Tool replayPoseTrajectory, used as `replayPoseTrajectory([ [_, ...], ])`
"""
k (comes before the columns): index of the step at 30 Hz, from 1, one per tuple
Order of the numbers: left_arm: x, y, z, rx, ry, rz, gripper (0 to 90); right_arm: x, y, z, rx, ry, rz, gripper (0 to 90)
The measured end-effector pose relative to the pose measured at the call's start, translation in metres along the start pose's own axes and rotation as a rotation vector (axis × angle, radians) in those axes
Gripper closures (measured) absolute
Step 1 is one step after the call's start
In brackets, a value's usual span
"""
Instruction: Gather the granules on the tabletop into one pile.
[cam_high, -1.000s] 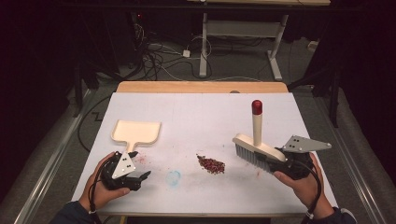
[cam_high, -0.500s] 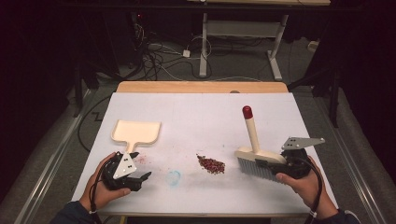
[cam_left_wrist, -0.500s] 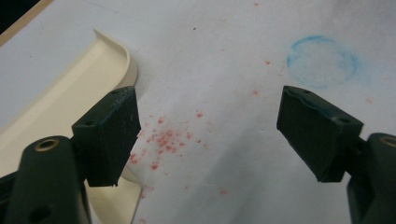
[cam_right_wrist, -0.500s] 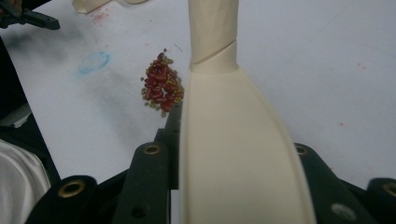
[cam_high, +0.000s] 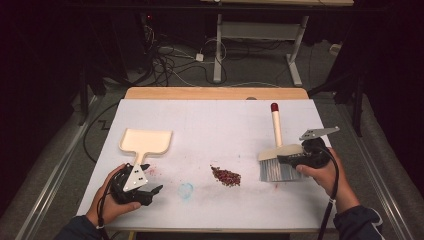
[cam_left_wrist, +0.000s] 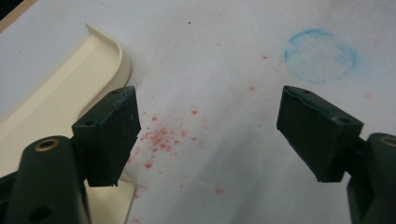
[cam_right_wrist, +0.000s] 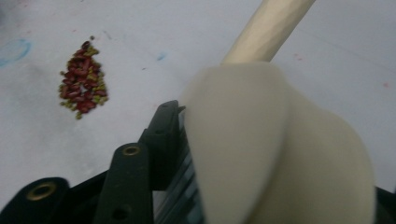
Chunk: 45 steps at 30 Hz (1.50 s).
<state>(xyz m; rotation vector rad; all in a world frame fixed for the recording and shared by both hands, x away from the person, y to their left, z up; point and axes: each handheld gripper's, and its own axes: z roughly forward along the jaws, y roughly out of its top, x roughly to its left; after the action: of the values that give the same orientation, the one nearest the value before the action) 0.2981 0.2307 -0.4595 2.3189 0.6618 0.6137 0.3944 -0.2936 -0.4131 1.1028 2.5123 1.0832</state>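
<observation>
A cream brush (cam_high: 276, 150) with a red-tipped handle and grey bristles is low over the table's right side, its handle pointing to the far edge. My right gripper (cam_high: 289, 159) is shut on the brush head (cam_right_wrist: 261, 154); one black finger (cam_right_wrist: 161, 140) presses its side. A small pile of red and green bits (cam_high: 226, 176) (cam_right_wrist: 83, 79) lies left of the bristles, apart from them. A cream dustpan (cam_high: 146, 141) (cam_left_wrist: 56, 98) lies flat at the left. My left gripper (cam_high: 152, 195) (cam_left_wrist: 205, 135) stands open just in front of the pan's handle, holding nothing.
A faint blue ring (cam_high: 185, 190) (cam_left_wrist: 320, 56) is drawn on the white table cover (cam_high: 215, 125), between the left gripper and the pile. Red specks (cam_left_wrist: 159, 137) are scattered by the dustpan. Beyond the far wooden edge are cables and a desk frame on the floor.
The right gripper has tipped the brush down from upright and raised to low over the table, handle now pointing away. The left gripper has stayed put.
</observation>
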Motion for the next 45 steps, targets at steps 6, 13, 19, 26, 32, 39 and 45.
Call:
replayPoseTrajectory([
  [6,0.000,-0.001,0.000,0.003,0.004,0.009,20.4,-0.023,-0.001,-0.005,-0.040,-0.051,0.093,42.3],
  [13,0.000,-0.001,-0.001,0.001,0.006,0.009,20.4,-0.023,-0.006,-0.011,-0.043,-0.108,0.086,35.4],
  [19,0.000,0.000,-0.001,0.003,0.004,0.011,20.3,-0.018,-0.003,-0.027,-0.105,-0.187,0.056,26.8],
  [26,0.000,0.000,0.000,0.006,0.002,0.011,20.4,-0.013,-0.001,-0.046,-0.196,-0.332,0.022,28.6],
  [32,0.000,0.000,0.000,0.002,0.003,0.010,20.4,-0.008,-0.001,-0.034,-0.196,-0.377,-0.007,30.8],
  [39,0.001,0.000,-0.002,-0.015,0.011,0.003,20.3,0.015,0.004,-0.033,-0.295,-0.346,-0.089,30.4],
  [45,0.001,0.001,-0.004,-0.030,0.014,-0.006,20.4,0.038,0.005,-0.032,-0.368,-0.350,-0.135,28.4],
])
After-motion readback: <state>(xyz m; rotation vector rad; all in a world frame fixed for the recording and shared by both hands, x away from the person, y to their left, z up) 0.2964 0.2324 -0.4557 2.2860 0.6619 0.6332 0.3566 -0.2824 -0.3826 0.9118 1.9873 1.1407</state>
